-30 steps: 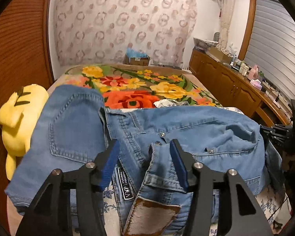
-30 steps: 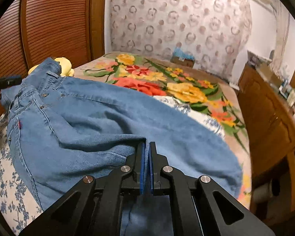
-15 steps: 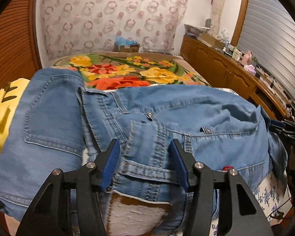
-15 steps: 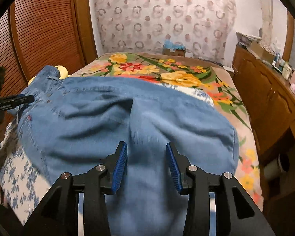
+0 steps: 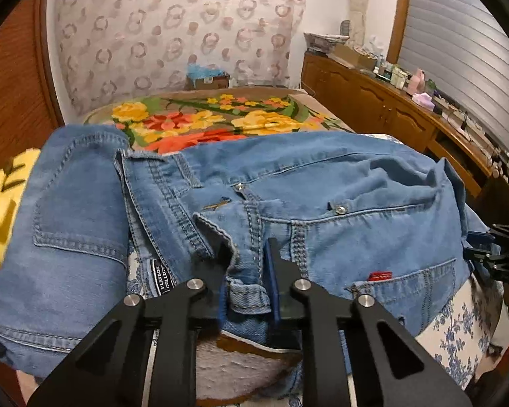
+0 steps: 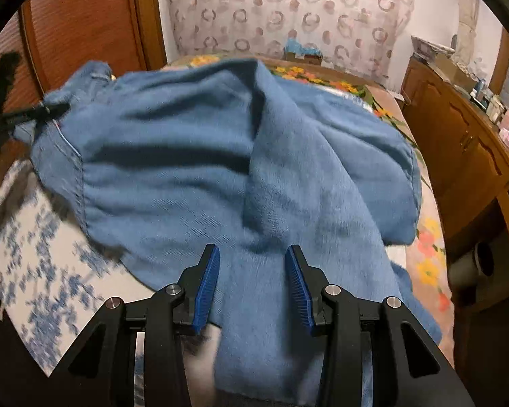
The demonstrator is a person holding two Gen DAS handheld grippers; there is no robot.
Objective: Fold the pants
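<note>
home bedroom | bed (image 5: 465, 335), floral blanket (image 5: 217, 120), wooden dresser (image 5: 390, 115)

Blue denim pants (image 5: 322, 186) lie across the bed (image 5: 465, 332), over its floral blanket (image 5: 203, 122); a yellow plush toy (image 5: 0, 203) sits left, a wooden dresser (image 5: 390, 115) right.

We've got our left gripper (image 5: 246, 264) low and level, its two fingers closed in on a bunched waistband of the jeans (image 5: 322, 203), denim pinched between the pads. Our right gripper (image 6: 252, 281) sits with its blue-padded fingers (image 6: 207, 281) spread wide, fabric lying between them, neither pad pressing in.
</note>
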